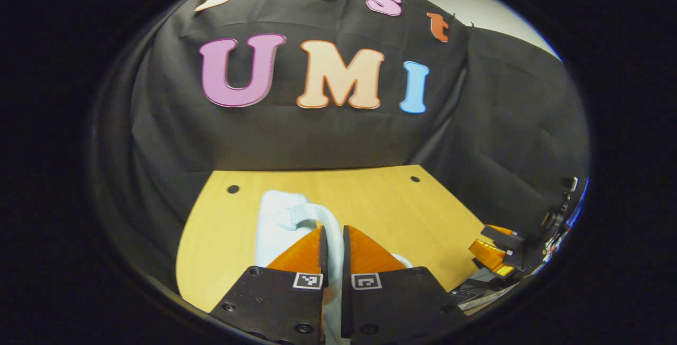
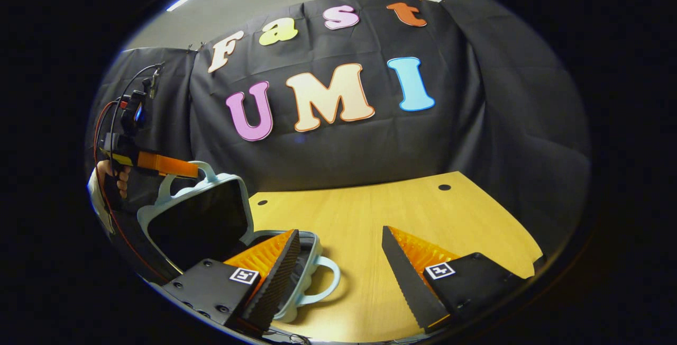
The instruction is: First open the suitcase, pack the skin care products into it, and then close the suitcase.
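Above table (image 2: 402, 212), suitcase handle (image 1: 317, 218) between jaws.

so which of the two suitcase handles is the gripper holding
The handle on the raised lid, pinched by the left gripper; the handle on the lower half lies free on the table.

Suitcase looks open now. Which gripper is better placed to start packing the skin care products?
Right. The right gripper is open and holds nothing, hovering beside the suitcase's base. The left gripper is shut on the lid handle, propping the lid up.
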Available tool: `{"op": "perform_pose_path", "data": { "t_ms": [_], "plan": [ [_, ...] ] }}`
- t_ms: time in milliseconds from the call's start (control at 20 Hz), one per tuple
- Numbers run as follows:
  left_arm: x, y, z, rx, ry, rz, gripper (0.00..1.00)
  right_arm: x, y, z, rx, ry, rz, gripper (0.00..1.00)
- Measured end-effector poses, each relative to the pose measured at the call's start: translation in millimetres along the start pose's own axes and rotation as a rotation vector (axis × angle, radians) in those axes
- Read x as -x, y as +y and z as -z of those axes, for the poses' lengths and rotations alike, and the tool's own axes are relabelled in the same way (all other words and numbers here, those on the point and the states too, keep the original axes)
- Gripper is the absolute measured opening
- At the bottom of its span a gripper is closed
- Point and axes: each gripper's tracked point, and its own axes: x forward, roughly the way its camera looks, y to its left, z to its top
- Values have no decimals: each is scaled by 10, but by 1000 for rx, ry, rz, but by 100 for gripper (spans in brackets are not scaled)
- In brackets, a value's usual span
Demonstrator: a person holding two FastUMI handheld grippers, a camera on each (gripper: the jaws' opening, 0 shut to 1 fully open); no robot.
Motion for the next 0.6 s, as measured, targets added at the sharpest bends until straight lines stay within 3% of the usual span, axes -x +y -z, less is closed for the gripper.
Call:
{"op": "perform_pose_path", "data": {
  "t_ms": [100, 150, 200, 450, 500, 600],
  "plan": [
    [-156, -302, 94, 18, 19, 65, 5, 82, -166, -4, -6, -1, 25, 98],
    [-237, -429, 169, 28, 35, 85, 5, 122, -255, 3, -7, -1, 39, 93],
    [-316, -543, 252, 31, 55, 103, 6, 165, -342, 1, -8, 0, 53, 98],
    [-728, -968, 740, 4, 172, 142, 6, 361, -773, 16, -15, 0, 130, 98],
    [-806, -1024, 844, 1, 196, 146, 9, 395, -856, 21, -18, 2, 147, 93],
    [-933, -1158, 1085, -10, 242, 154, 6, 464, -1006, 31, -27, 6, 176, 98]
  ]
}}
